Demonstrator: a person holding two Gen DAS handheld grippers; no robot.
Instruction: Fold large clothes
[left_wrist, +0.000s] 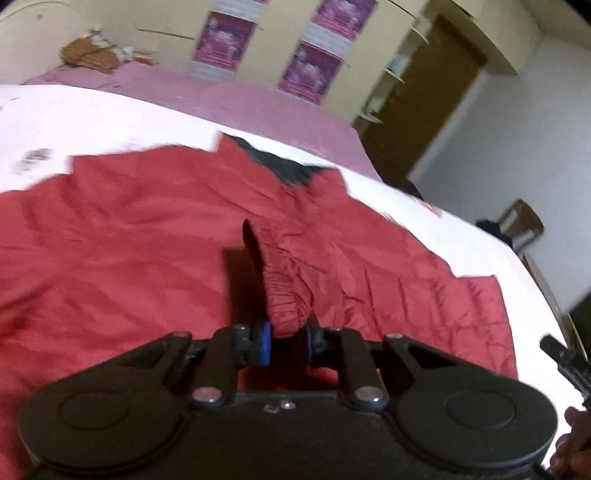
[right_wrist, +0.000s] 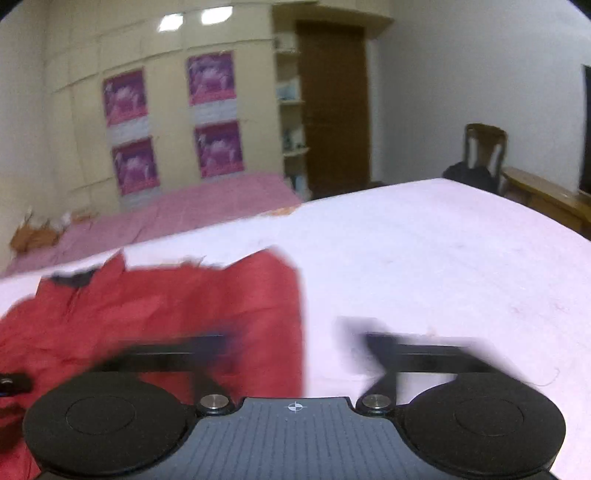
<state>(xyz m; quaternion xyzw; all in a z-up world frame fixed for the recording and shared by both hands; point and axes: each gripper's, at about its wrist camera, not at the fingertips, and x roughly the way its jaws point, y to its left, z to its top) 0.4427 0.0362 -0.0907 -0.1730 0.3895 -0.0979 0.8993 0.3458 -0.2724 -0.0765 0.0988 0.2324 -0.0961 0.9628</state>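
A large red quilted jacket (left_wrist: 147, 229) with a dark collar (left_wrist: 280, 162) lies spread on the white sheet (left_wrist: 110, 118). My left gripper (left_wrist: 288, 341) is shut on a gathered red sleeve cuff (left_wrist: 284, 288) and holds it just above the jacket body. In the right wrist view the jacket (right_wrist: 166, 302) lies at the left, its right edge below the gripper. My right gripper (right_wrist: 295, 343) is open and empty, its blurred fingers (right_wrist: 373, 339) spread wide above the jacket's edge and the white sheet (right_wrist: 424, 258).
A pink bedsheet (left_wrist: 258, 107) lies beyond the white one, with brown cloth (left_wrist: 88, 55) at its far end. A wardrobe with purple posters (right_wrist: 214, 110), a brown door (right_wrist: 336, 110) and a wooden chair (right_wrist: 484, 151) stand behind. The other gripper shows at the right edge (left_wrist: 565, 358).
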